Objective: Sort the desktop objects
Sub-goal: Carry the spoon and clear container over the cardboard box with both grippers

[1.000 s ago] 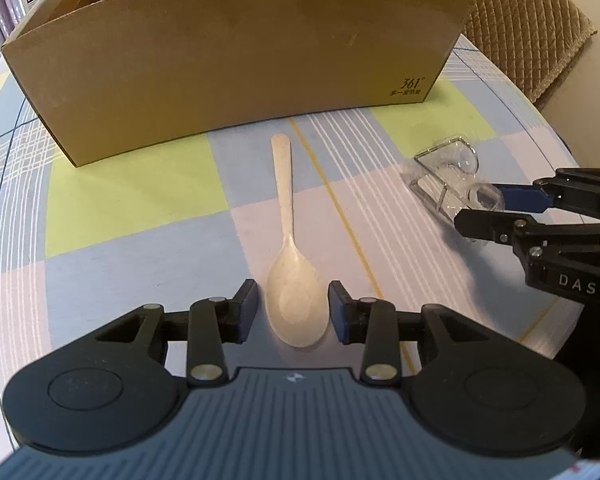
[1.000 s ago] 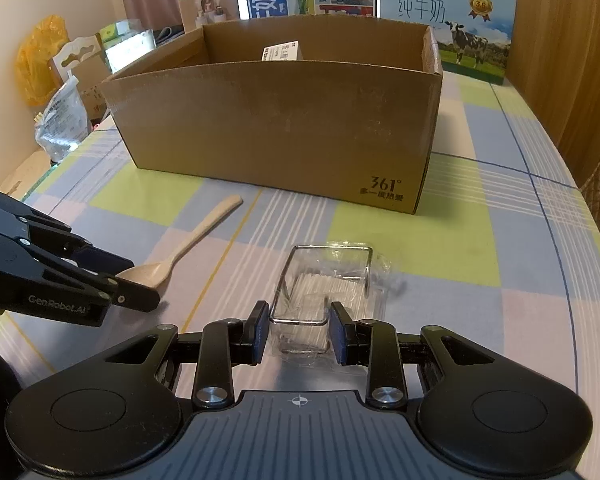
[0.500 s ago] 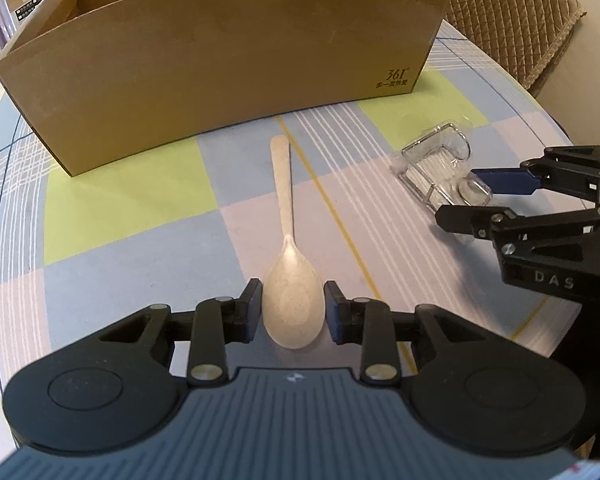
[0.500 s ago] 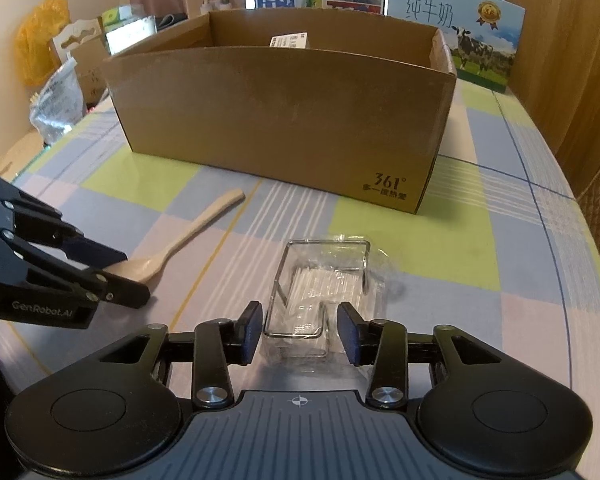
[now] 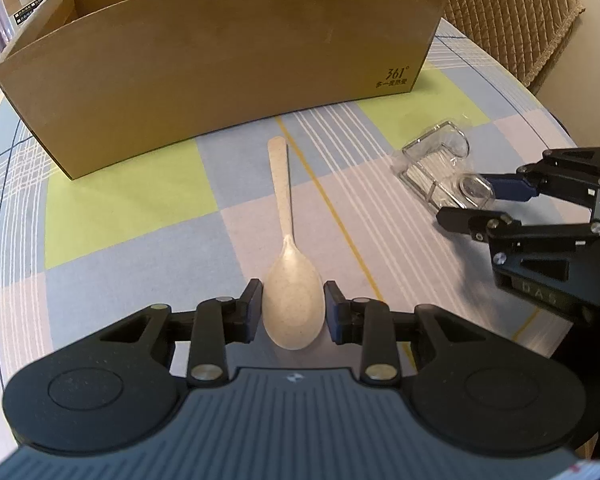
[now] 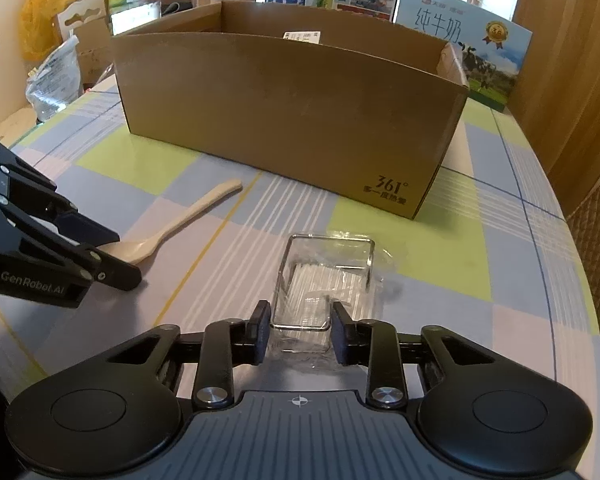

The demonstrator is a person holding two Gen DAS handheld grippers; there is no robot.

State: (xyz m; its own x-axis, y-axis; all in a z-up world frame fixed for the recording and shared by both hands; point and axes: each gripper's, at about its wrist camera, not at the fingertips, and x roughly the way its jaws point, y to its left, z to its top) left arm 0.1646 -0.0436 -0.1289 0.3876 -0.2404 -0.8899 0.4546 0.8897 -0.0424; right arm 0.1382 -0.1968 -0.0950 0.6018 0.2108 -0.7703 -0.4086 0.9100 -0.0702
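Note:
A beige spoon (image 5: 282, 184) lies on the checked tablecloth, its handle pointing at the cardboard box (image 5: 220, 60). My left gripper (image 5: 293, 308) is shut on the spoon's bowl, with a pad touching each side. The right wrist view shows the spoon (image 6: 196, 212) and the left gripper (image 6: 124, 256) at the left. A clear plastic case (image 6: 328, 276) holding thin white sticks lies in front of the box (image 6: 292, 120). My right gripper (image 6: 299, 332) is shut on the case's near end. In the left wrist view the right gripper (image 5: 462, 198) pinches the clear case (image 5: 432, 164).
The open cardboard box has a small white carton inside. Milk cartons (image 6: 460, 52) stand behind it. Bags and boxes (image 6: 56, 76) are off the table's left side. A quilted chair (image 5: 508, 12) stands by the rounded table edge on the right.
The left fingers narrowed onto the spoon's bowl. The right fingers widened half a second ago, then narrowed onto the clear case. Both grippers have edged a little forward.

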